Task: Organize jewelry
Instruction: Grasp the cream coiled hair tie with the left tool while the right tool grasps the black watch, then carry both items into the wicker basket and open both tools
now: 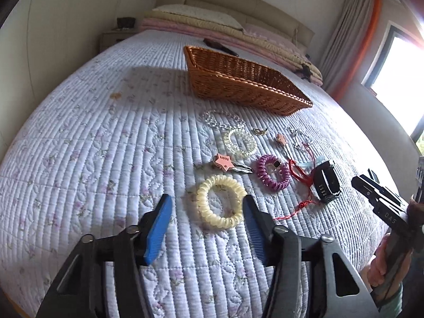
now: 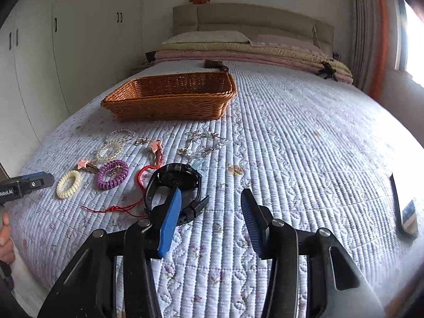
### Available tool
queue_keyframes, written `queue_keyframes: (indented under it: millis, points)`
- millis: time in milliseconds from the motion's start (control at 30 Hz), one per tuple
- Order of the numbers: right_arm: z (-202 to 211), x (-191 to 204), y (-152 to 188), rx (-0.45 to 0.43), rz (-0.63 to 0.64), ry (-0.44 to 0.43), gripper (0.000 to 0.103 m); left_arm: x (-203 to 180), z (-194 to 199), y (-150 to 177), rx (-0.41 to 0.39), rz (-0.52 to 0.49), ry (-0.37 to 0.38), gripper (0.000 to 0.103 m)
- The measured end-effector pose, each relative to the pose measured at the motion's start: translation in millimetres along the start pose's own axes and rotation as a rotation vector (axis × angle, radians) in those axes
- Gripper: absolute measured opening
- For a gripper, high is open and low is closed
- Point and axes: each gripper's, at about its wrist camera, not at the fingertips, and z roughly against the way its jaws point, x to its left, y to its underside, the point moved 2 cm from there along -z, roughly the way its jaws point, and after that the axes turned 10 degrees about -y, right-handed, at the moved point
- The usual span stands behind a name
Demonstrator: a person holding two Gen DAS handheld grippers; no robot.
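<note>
Jewelry lies scattered on a quilted bedspread (image 1: 106,159) in front of a wicker basket (image 1: 238,90) (image 2: 164,108). My left gripper (image 1: 206,200) is open over a cream coil hair tie (image 1: 202,202) (image 2: 61,188), which shows between its blue pads without being pinched. To the right lie a purple coil tie (image 1: 261,171) (image 2: 104,182), a red cord (image 1: 299,175) (image 2: 143,175) and a black watch (image 1: 326,182) (image 2: 175,177). My right gripper (image 2: 210,193) is open with bare quilt between its fingers, the watch just beyond its left finger. Pink star clips (image 1: 224,160) and clear bead bracelets (image 1: 230,132) lie farther back.
The basket holds nothing that I can see. Folded blankets and pillows (image 2: 238,47) lie at the headboard, with a dark object (image 2: 214,64) behind the basket. A phone (image 2: 409,217) rests at the bed's right edge. Wardrobe doors stand left, a bright window right.
</note>
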Motion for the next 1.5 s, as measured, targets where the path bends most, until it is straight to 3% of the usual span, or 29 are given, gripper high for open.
queue_keyframes:
  millis: [167,267,333,467,567,633,800,1100,1333,1500]
  points:
    - [-23.4,0.6,-12.1,0.079,-0.054,-0.058,0.037,-9.2,-12.2,-3.3,0.058,-0.023,0.021,0.032]
    - [-35.4,3.2,-15.2,0.115,-0.047,-0.040,0.033,-13.6,-18.5,-5.3,0.089,-0.034,-0.004,0.028]
    - [-44.3,2.8,-16.0,0.139,-0.043,-0.029,0.030,-14.0,-23.5,-6.5,0.108,-0.040,-0.012,0.017]
    - [-56.2,1.1,-17.0,0.170,-0.017,0.021,0.024,-16.9,-33.6,-8.9,0.135,-0.049,-0.026,0.017]
    - [-62.8,-0.7,-14.9,0.177,0.001,0.062,0.012,-18.8,-35.0,-10.2,0.128,-0.061,-0.038,0.017]
    - [-64.4,-2.8,-13.6,0.173,0.005,0.075,0.007,-22.0,-36.9,-11.1,0.115,-0.072,-0.056,0.012]
    - [-58.7,-1.6,-11.1,0.127,0.004,0.065,0.006,-29.3,-36.7,-12.7,0.061,-0.090,-0.094,0.011]
    - [-31.3,5.7,-18.1,0.029,0.002,0.039,0.006,-35.9,-5.1,-27.2,-0.058,-0.070,-0.027,0.011]
    - [-13.7,14.6,-40.4,-0.051,0.020,0.024,0.006,-36.8,14.9,-53.7,-0.136,-0.057,0.007,0.011]
    - [-9.5,14.7,-87.3,-0.106,-0.018,-0.053,0.006,-43.0,18.5,-94.3,-0.203,-0.062,0.021,0.011]
